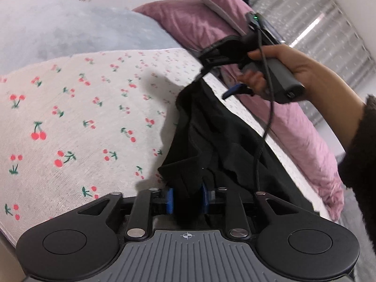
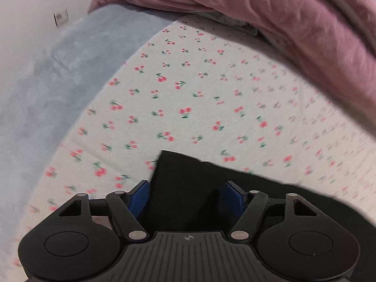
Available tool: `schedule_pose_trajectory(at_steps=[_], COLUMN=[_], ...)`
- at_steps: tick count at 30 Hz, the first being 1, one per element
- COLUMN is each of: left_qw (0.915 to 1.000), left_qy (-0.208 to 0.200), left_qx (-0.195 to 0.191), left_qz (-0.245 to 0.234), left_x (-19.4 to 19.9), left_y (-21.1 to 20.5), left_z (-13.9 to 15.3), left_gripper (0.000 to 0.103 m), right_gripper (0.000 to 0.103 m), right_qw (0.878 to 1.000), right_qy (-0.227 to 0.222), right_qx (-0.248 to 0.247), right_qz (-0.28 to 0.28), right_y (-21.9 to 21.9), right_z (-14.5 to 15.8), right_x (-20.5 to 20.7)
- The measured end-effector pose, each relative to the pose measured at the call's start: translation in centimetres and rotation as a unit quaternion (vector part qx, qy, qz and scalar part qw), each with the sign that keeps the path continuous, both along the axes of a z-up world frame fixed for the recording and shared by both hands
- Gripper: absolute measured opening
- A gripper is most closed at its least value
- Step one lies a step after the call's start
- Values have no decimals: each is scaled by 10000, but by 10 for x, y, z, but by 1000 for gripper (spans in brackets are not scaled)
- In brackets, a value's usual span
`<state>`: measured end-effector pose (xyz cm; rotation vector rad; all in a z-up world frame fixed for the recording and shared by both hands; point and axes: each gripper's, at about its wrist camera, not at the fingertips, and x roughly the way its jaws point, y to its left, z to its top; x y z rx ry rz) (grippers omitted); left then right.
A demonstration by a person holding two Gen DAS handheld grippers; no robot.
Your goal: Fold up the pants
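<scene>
Black pants (image 1: 206, 136) lie bunched on the cherry-print bed (image 1: 70, 117), not yet folded; left hand-held gripper (image 1: 188, 199) is clamped on one edge; right hand-held gripper (image 2: 186, 197) stands apart astride another edge, so folding is only beginning.

The black pants (image 2: 188, 188) are running out of the right wrist view's lower right edge. Motion blur is smearing the cherry-print sheet (image 2: 329, 141) far right.

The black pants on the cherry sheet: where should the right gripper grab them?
Grab the pants at the edge lying flat between the right gripper pads, coming from above. That corner lies free on the cherry sheet, while the left gripper pinches another bunch.
</scene>
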<state>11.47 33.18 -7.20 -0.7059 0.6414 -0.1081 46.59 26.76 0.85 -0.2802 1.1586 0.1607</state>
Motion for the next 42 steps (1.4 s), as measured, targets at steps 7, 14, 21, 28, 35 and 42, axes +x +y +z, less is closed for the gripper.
schedule_pose_trajectory(at_steps=[7,14,21,28,35,42], left_qw=[9994,9886,9707,9549,9612,9570], left_qy=[-33,-247,-687,-732,-86,-239], left_qx=[-233,-559,-73,228,462,1083], left_qz=[245,1377,2303,2870,2718,2681], left_x=[4,-5,-2,-10,3,-2], left_y=[0,7,27,52,47,39], left_z=[-6,-11,10,18,18,35], left_gripper=[30,10,9,9,37,72], right_gripper=[23,5,5,7,46,74], right_qw=[9962,9876,9788,9728,9763,9777], right_qy=[-445,-1450,-1999,-2148,-1920,-1754], right_qx=[-676,-539,39,516,501,736], right_qz=[330,268,438,693,867,891], right_y=[9,8,43,80,73,15], right_z=[-28,-1,30,29,23,65], right_x=[-4,-9,-10,-10,-14,-48])
